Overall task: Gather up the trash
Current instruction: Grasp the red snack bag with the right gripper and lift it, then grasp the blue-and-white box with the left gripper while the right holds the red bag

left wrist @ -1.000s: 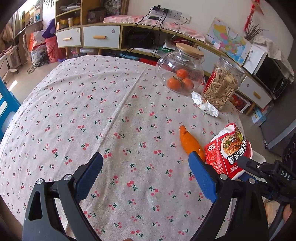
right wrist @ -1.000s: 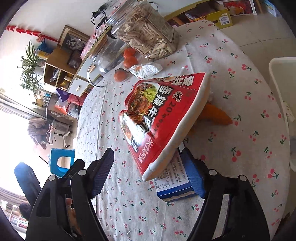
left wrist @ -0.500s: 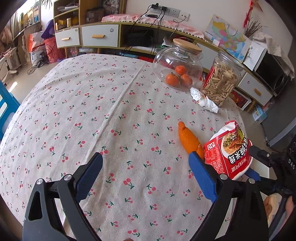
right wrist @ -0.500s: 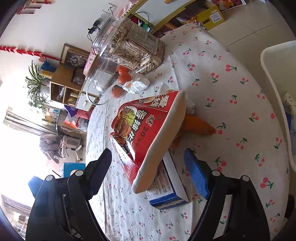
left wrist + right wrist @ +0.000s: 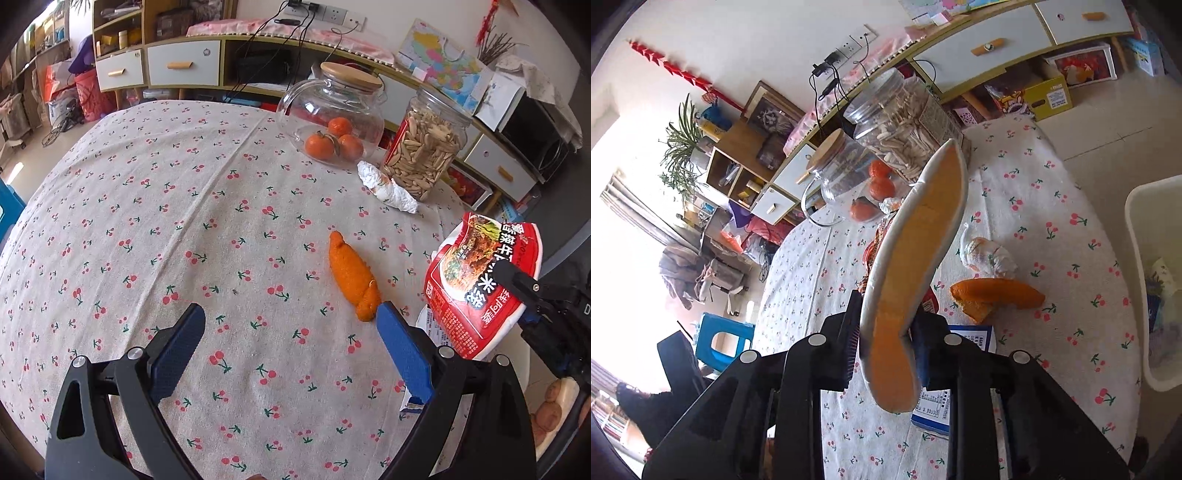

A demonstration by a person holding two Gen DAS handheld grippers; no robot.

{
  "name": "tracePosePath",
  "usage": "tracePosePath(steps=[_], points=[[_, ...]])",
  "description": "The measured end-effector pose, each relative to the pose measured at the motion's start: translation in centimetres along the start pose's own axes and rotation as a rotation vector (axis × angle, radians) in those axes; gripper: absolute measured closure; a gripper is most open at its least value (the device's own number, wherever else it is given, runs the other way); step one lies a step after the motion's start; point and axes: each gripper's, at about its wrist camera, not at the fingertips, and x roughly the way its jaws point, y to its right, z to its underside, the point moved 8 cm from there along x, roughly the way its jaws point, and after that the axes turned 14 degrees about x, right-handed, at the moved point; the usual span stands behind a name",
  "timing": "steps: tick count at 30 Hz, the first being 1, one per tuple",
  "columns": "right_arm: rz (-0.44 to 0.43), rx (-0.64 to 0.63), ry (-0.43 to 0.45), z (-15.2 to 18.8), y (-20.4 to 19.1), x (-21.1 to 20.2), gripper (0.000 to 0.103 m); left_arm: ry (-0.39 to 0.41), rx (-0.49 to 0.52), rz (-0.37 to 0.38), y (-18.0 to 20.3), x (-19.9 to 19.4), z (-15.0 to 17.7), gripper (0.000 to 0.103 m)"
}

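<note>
My right gripper (image 5: pixel 886 321) is closing its jaws on a red instant-noodle packet (image 5: pixel 916 251), and the pads pinch the packet's lower end. The packet hangs edge-on above the table; in the left wrist view it (image 5: pixel 480 280) is at the far right with my right gripper (image 5: pixel 532 295) on it. An orange peel (image 5: pixel 352 275) lies on the cherry-print tablecloth (image 5: pixel 184 221), just beyond the right finger of my open, empty left gripper (image 5: pixel 288 310). A crumpled white tissue (image 5: pixel 388 188) lies by the jars. Another wad (image 5: pixel 988 256) sits beside the peel (image 5: pixel 997 291). A blue-and-white box (image 5: pixel 964 343) lies under the packet.
A glass jar of oranges (image 5: pixel 332 114) and a jar of seeds (image 5: pixel 424 147) stand at the table's far side. A white bin (image 5: pixel 1145 295) holding some trash stands off the table edge to the right. A blue stool (image 5: pixel 720 343) and low cabinets (image 5: pixel 184 66) surround the table.
The right gripper's jaws have closed on the noodle packet and lifted it off the box, turning it edge-on. The left gripper has drifted a little and stays open.
</note>
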Motion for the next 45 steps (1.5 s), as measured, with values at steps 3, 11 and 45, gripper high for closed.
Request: tracePosePath(steps=[3, 11, 45], points=[[0.001, -0.019, 0.047, -1.2, 0.4, -2.5, 0.079, -0.009, 0.023, 0.014, 1.7, 0.3, 0.1, 0.012], [0.101, -0.072, 0.181, -3.4, 3.7, -7.4, 0.079, -0.041, 0.176, 0.065, 8.8, 1.9, 0.6, 0.012], [0.171, -0.278, 0.240, -2.1, 2.1, -9.4, 0.079, 0.053, 0.096, -0.038, 4.8, 1.1, -1.0, 0.048]])
